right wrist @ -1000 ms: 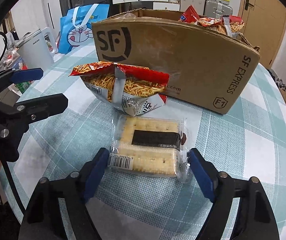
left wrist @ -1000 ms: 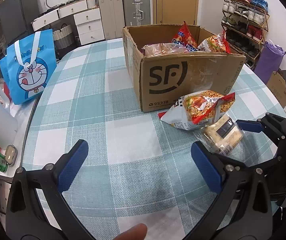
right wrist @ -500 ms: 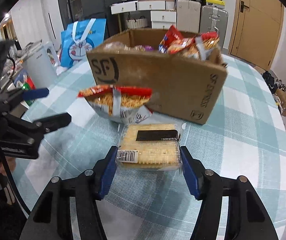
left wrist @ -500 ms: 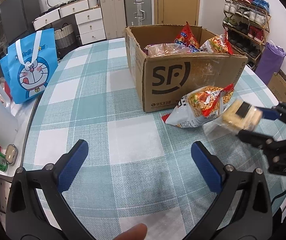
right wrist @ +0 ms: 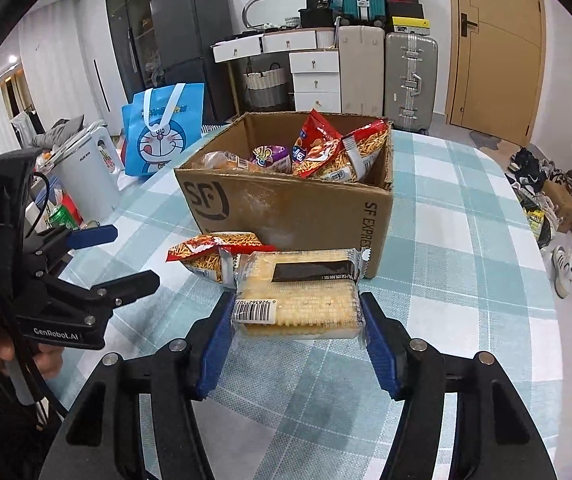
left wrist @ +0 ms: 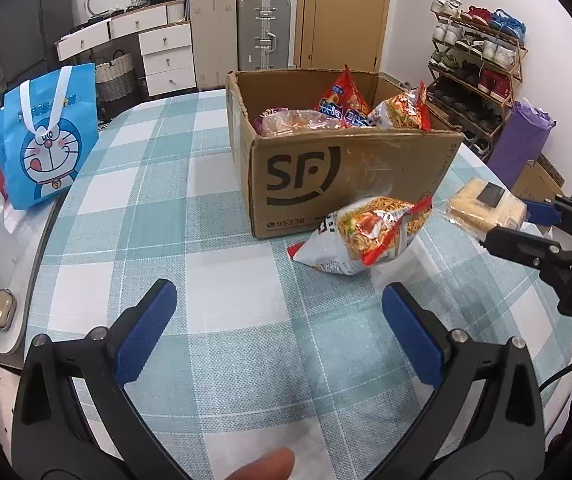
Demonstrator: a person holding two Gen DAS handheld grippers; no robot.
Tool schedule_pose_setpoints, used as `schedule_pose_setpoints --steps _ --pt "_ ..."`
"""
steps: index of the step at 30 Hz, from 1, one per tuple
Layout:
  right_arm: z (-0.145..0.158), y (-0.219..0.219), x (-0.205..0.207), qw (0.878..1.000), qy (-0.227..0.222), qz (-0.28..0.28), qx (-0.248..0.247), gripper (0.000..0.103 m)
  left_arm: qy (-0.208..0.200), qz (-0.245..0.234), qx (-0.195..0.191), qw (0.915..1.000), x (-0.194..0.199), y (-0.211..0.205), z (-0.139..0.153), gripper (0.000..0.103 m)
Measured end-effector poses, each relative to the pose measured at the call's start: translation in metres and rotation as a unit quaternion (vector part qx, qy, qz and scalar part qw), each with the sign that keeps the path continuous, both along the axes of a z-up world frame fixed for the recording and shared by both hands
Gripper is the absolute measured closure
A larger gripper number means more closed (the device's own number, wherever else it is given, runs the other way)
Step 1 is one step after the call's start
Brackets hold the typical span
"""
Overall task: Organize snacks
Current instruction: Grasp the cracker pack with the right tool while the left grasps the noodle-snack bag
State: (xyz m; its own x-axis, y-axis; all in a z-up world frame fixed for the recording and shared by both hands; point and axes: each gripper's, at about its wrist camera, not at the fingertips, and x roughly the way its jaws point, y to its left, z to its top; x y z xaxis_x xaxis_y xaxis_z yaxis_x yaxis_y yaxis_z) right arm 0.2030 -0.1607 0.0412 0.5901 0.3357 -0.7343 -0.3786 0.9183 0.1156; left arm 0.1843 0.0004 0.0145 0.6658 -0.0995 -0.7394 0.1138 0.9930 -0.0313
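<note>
My right gripper (right wrist: 297, 320) is shut on a clear pack of crackers (right wrist: 301, 300), held above the checked tablecloth in front of the cardboard box (right wrist: 286, 208). The left wrist view shows the same cracker pack (left wrist: 481, 208) lifted at the right, beside the cardboard box (left wrist: 349, 176). A red and white noodle snack bag (left wrist: 365, 240) lies on the cloth against the box's front. Several snack bags (right wrist: 317, 152) fill the box. My left gripper (left wrist: 282, 328) hangs open over bare cloth, nothing between its blue pads.
A blue cartoon tote bag (left wrist: 46, 140) stands at the table's left edge, near a white kettle (right wrist: 90, 168) and a green can (right wrist: 60, 216). A shoe rack (left wrist: 481, 60) and purple bag (left wrist: 521, 140) stand right of the table. Suitcases and drawers line the back wall.
The right gripper closed on the cracker pack and lifted it off the cloth, toward the box. The left gripper has stayed where it was, open.
</note>
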Motion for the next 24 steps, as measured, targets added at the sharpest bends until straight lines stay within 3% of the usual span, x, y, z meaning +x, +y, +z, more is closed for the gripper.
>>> schedule_pose_setpoints --steps 16,24 --pt "0.002 -0.016 0.007 1.000 0.002 -0.021 0.014 0.041 0.006 0.001 0.045 0.9990 0.024 -0.044 -0.026 0.000" --pt "-0.004 -0.024 0.012 0.999 0.010 -0.033 0.017 0.041 0.010 0.013 0.036 0.9992 0.043 -0.061 -0.039 0.001"
